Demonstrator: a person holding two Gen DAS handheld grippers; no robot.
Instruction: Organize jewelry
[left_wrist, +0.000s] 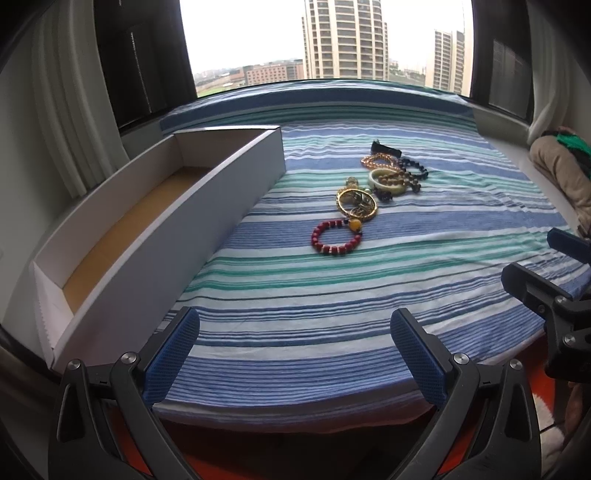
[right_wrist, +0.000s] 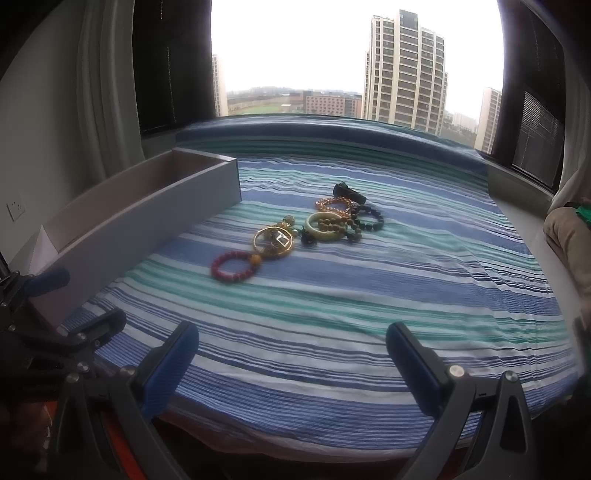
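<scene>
Both claws, the left claw (left_wrist: 295, 354) and right claw (right_wrist: 291, 365), are hovering released over the striped bed (left_wrist: 332, 295), jewelry (left_wrist: 365, 195) lying clustered beside the empty white box (left_wrist: 207, 206), presumably its destination.

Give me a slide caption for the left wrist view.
Open left hand-held gripper faces bracelets, nearest the red beaded bracelet, beside a long white cardboard box.

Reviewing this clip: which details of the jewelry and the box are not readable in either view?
- Dark object at the pile's far end: too small in both views to identify.
- Small pieces inside the gold bangle: overlapping, blurred in the right wrist view.
- Long white cardboard box: its floor is partly hidden by its near wall in both views.
</scene>
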